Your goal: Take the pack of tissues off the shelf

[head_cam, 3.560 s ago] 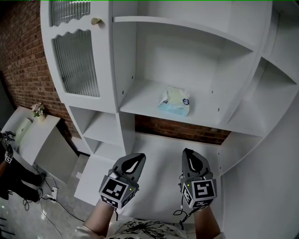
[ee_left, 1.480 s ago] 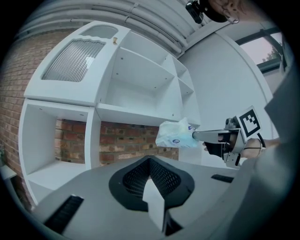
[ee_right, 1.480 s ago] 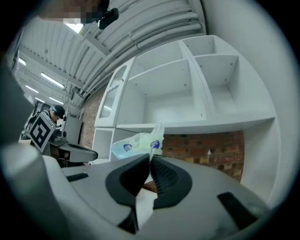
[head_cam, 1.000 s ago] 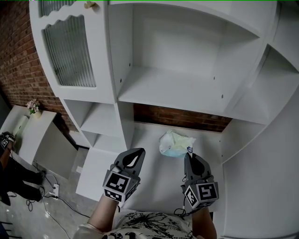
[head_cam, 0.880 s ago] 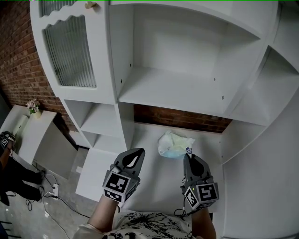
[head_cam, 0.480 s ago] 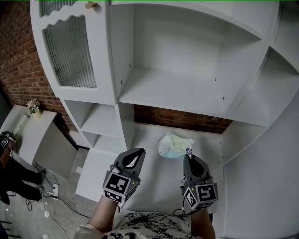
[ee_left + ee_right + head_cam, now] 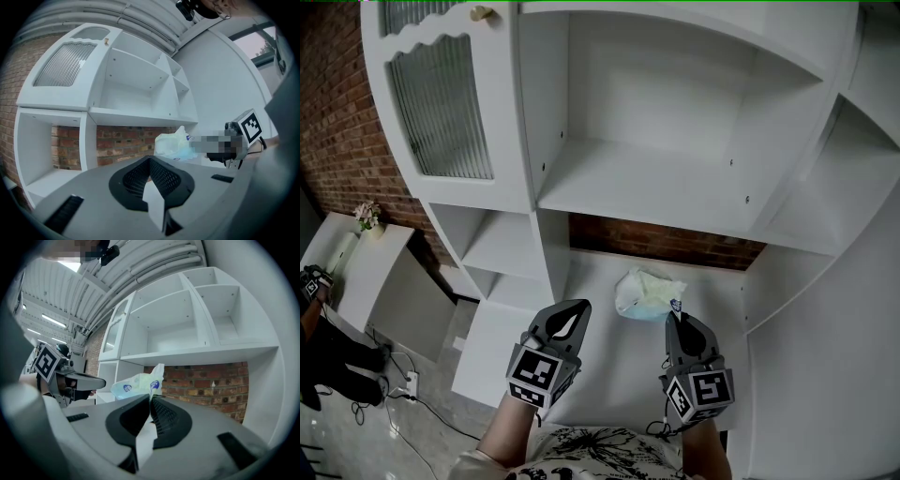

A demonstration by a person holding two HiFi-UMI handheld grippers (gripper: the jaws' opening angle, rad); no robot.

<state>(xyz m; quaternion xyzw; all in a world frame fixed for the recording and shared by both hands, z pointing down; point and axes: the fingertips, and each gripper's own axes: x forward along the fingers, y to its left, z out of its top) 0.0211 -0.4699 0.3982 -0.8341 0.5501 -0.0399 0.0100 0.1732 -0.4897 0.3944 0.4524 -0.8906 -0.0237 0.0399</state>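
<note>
In the head view, we hold the pack of tissues [image 7: 648, 294] at the tip of the right gripper [image 7: 676, 317], below the white shelf [image 7: 656, 192]. The left gripper [image 7: 577, 307] hangs near, to its left. In the left gripper view, our jaws sit together with nothing between them. In the right gripper view, our jaws pinch the pack's edge.

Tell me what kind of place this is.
Probably a staged home-style set inside a larger hall: a white shelf unit with a ribbed glass door stands against a brick wall, while ceiling pipes run overhead.
</note>
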